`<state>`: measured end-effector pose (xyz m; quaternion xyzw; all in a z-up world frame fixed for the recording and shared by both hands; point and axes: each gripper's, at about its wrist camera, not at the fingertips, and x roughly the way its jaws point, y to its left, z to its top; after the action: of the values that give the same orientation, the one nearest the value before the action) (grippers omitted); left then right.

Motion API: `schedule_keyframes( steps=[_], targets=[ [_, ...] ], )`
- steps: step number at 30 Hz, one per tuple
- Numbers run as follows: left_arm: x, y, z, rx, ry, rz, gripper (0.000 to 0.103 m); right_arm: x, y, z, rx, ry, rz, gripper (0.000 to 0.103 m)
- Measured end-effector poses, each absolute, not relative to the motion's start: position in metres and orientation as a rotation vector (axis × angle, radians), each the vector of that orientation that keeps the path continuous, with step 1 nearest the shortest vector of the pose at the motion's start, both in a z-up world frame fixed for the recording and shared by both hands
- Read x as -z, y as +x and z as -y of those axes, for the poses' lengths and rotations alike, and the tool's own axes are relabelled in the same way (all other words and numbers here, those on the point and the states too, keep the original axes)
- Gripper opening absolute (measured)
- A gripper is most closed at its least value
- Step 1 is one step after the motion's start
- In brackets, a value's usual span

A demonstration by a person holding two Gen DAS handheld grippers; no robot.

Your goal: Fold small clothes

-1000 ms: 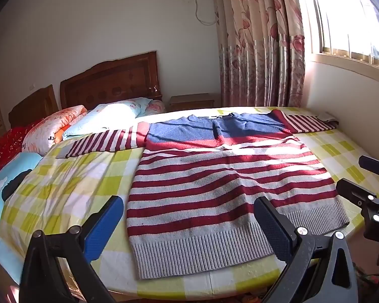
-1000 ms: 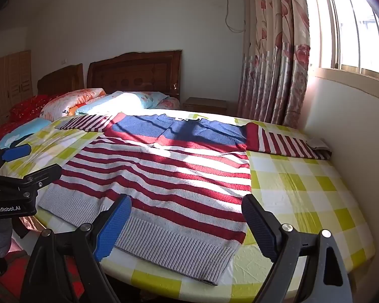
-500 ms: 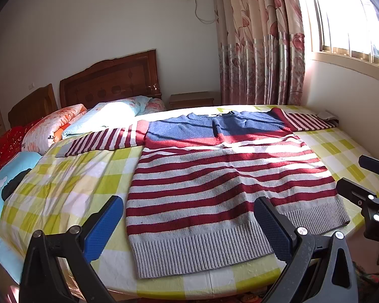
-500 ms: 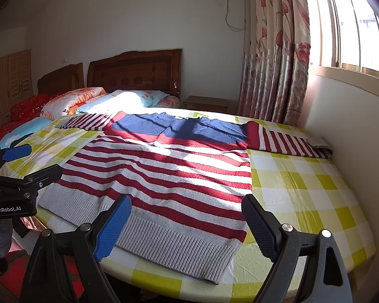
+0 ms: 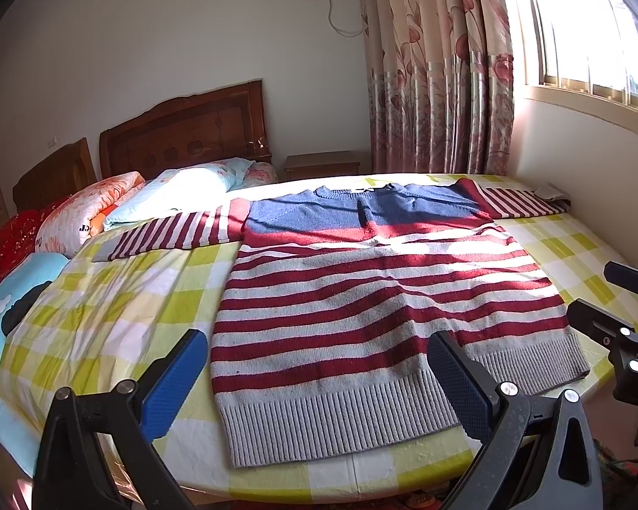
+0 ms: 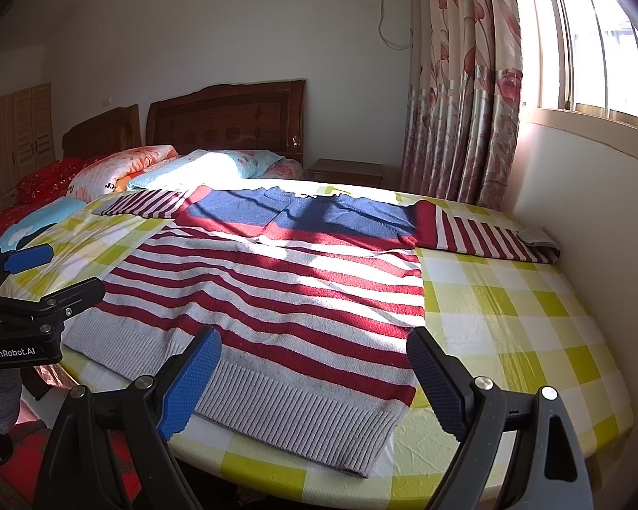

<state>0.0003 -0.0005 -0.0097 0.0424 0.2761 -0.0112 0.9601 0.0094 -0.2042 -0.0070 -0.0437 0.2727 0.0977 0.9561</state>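
A knit sweater (image 5: 361, 310) with red and grey stripes, a blue yoke and a grey ribbed hem lies flat, front up, on the bed, both sleeves spread out sideways. It also shows in the right wrist view (image 6: 276, 293). My left gripper (image 5: 319, 378) is open and empty, held just short of the hem near the bed's front edge. My right gripper (image 6: 314, 374) is open and empty, held short of the hem's right corner. Each gripper shows at the edge of the other's view.
The bed has a yellow-green checked sheet (image 5: 119, 310). Pillows (image 5: 178, 191) and a wooden headboard (image 5: 183, 136) lie at the far left. A wall (image 6: 595, 195) and curtained window run along the bed's right side, where the right sleeve's cuff (image 6: 536, 238) ends.
Both grippers have stayed almost still and open. The sweater has not moved.
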Motion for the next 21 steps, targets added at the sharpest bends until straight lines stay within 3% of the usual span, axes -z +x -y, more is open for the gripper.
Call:
schedule_keyframes(
  steps=[21],
  targets=[
    [0.014,-0.013,-0.001,0.023,0.085,-0.562,0.103,0.007,0.007,0.203,-0.201,-0.085,-0.565,0.091]
  ],
)
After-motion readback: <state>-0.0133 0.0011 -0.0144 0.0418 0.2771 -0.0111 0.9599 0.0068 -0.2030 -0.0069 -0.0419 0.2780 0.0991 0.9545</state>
